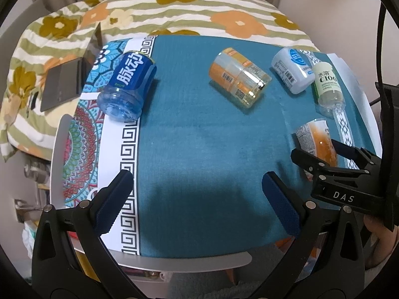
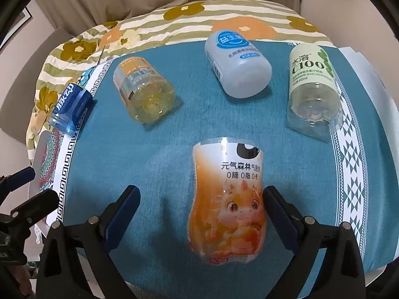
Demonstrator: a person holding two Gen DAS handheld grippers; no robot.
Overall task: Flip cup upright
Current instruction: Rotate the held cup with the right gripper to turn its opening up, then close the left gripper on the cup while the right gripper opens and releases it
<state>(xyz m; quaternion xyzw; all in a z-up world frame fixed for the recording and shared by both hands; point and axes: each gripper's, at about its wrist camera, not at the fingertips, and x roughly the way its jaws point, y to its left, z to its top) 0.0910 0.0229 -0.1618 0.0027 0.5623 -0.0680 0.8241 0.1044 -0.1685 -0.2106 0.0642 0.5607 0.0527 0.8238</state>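
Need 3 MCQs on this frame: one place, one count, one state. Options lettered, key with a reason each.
1. Where does the blue cup lie?
A. on the cloth's patterned left border
B. between the right gripper's fingers
C. on the flowered bedding

2. How many cut-bottle cups are on the table?
A. three
B. five
C. seven

3. How does the right gripper stand?
A. shut on the orange dragon cup
B. open, fingers either side of the orange dragon cup
C. open, far from every cup

Key: 1 A, it rests across the key-pattern strip. 2 B, blue, amber, white, green and orange show. 3 B, a wide gap shows on the cup's left side.
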